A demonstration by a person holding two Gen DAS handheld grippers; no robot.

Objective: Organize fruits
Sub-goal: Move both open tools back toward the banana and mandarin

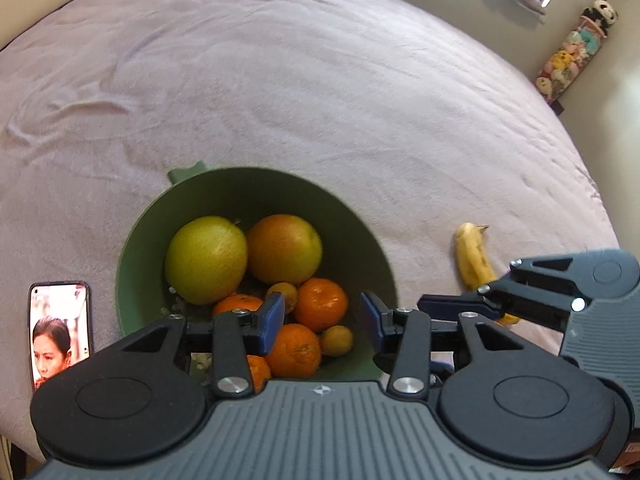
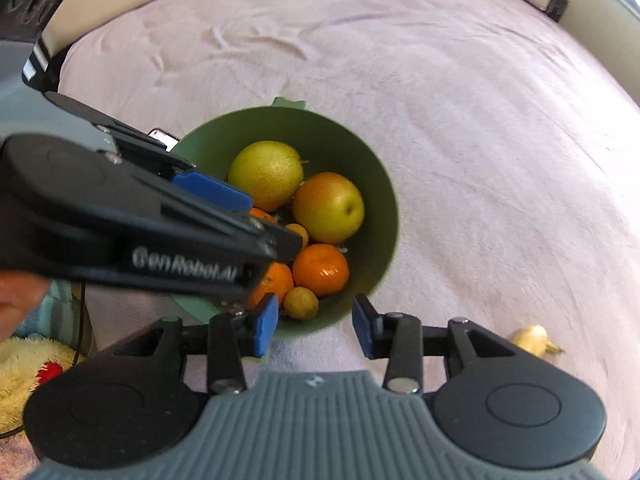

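A green bowl (image 1: 352,216) sits on a pink blanket and holds a yellow-green fruit (image 1: 206,260), a large orange fruit (image 1: 284,249), several tangerines (image 1: 321,303) and small yellow fruits. A banana (image 1: 473,258) lies on the blanket to the bowl's right. My left gripper (image 1: 322,322) is open and empty, hovering over the near side of the bowl. My right gripper (image 2: 314,330) is open and empty at the bowl's near rim (image 2: 384,184). The banana's tip (image 2: 534,340) shows at the lower right of the right wrist view. The left gripper body (image 2: 120,216) crosses that view's left side.
A phone (image 1: 60,332) with a lit screen lies left of the bowl. The pink blanket (image 1: 280,80) spreads far beyond the bowl. A tube of plush toys (image 1: 576,52) stands by the far right wall. A yellow plush toy (image 2: 24,376) lies at the near left.
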